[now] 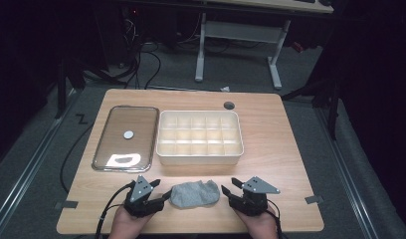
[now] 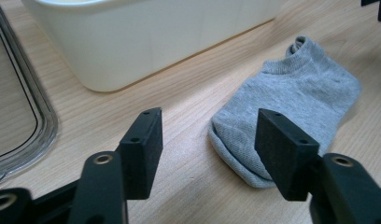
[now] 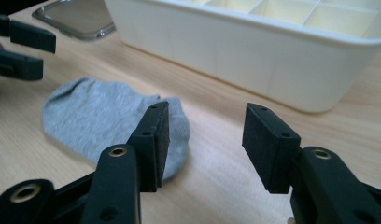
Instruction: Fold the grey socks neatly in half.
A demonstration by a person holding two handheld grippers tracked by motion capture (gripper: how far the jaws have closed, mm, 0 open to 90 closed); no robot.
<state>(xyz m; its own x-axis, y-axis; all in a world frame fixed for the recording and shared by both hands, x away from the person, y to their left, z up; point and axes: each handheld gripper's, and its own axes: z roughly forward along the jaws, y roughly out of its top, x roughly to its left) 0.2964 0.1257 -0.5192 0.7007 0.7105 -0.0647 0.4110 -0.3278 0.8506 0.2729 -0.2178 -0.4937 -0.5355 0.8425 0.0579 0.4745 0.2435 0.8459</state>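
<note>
The grey sock, light, limp and unbreakable, lies flat between the left gripper and right gripper, both wide open and empty, and looks best pinched at either end.

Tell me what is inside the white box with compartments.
The white box shows bare compartments in the high view; nothing lies in those visible. Its near wall hides part of the front row's floor.

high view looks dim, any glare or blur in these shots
High view: dark surroundings, a bright glare patch on the clear lid. Left gripper view: grey sock sharp, the near jaws slightly soft. Right gripper view: evenly lit, with the white divided box bright but not washed out.
</note>
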